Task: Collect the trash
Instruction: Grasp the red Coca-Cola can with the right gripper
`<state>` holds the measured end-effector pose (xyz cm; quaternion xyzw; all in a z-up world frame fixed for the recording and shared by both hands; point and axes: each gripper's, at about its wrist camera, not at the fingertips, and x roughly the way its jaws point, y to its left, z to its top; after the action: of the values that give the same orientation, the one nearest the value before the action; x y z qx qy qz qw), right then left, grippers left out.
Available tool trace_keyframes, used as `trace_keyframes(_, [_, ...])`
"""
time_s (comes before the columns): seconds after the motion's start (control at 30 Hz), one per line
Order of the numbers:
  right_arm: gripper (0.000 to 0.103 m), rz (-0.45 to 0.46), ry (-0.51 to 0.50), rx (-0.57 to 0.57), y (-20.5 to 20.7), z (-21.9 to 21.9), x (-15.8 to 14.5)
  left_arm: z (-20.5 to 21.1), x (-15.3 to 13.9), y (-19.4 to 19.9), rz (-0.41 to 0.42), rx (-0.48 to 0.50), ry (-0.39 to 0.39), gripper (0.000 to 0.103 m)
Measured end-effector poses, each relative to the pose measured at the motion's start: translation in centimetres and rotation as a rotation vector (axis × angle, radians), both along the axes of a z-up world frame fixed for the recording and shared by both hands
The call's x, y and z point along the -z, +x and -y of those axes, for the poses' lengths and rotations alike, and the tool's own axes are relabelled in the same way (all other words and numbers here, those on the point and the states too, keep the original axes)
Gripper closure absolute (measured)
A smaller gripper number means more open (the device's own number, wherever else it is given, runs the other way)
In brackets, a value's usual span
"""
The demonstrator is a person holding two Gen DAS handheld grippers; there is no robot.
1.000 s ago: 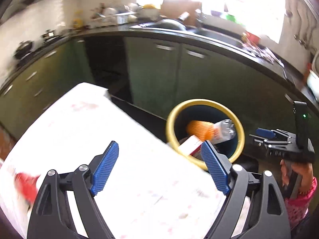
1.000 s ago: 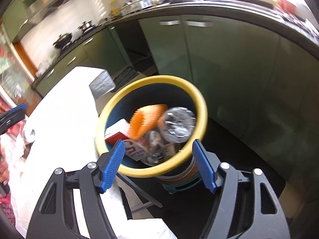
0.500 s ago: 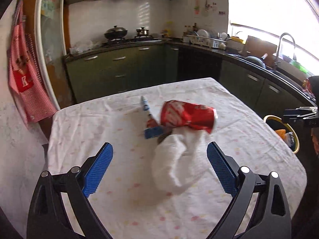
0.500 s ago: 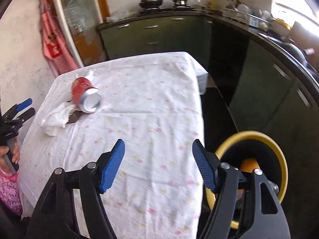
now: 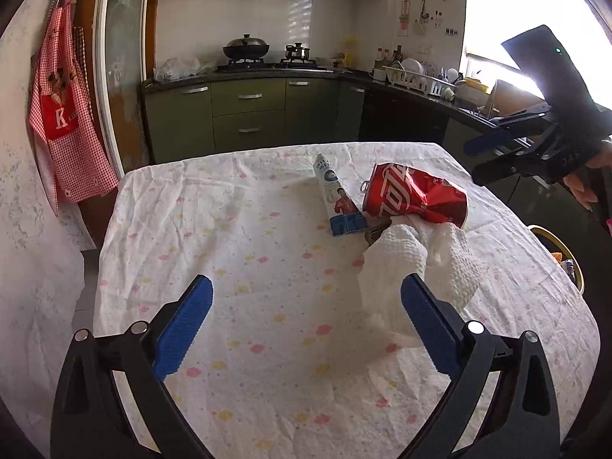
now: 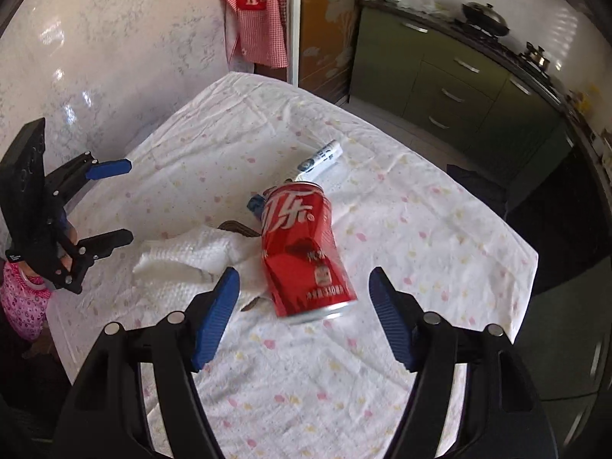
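Note:
A dented red cola can point(image 5: 415, 199) lies on its side on the white flowered tablecloth point(image 5: 229, 248). Beside it are a blue-and-white tube point(image 5: 336, 202) and a crumpled white paper towel point(image 5: 417, 267). My left gripper point(image 5: 306, 287) hovers over the table's near side; its jaws are opening with nothing between them, and the towel lies just beyond its right finger. In the right wrist view the can point(image 6: 304, 244), towel point(image 6: 191, 260) and tube point(image 6: 323, 157) lie just ahead of my right gripper point(image 6: 304, 279), which is open, empty and above them.
The yellow rim of the trash bin point(image 5: 550, 235) peeks past the table's right edge. Green kitchen cabinets point(image 5: 248, 114) line the far wall and the right side. A red checked apron point(image 5: 65, 114) hangs at left. A small brown scrap point(image 6: 237, 227) lies under the towel.
Both grippers swung away from the bin to the table. The left one's jaws spread a little wider. The right one came in over the can, which is now close.

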<state>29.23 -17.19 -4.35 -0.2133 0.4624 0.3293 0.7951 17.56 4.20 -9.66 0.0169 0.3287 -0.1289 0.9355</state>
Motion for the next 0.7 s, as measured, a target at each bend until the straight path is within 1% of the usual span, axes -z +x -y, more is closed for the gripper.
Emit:
trace_keyframes(0.17, [0.036,-0.011,-0.118,-0.052,1.0,-3.2,2.0,0.1,0.2,0.0,-0.01,0.003,-0.005,0.006])
trace_keyframes(0.33, [0.036,-0.003,-0.204,-0.066,1.4,-3.9,3.4,0.5,0.3,-0.2,-0.011,0.017,0.006,0.006])
trace_keyframes(0.5, [0.036,-0.039,-0.227,-0.088,1.9,-3.9,4.2,0.8,0.4,-0.3,-0.014,0.026,0.011,0.006])
trace_keyframes(0.7, [0.036,-0.042,-0.239,-0.079,2.9,-4.0,4.5,0.9,0.4,-0.2,-0.019,0.025,0.008,0.006])
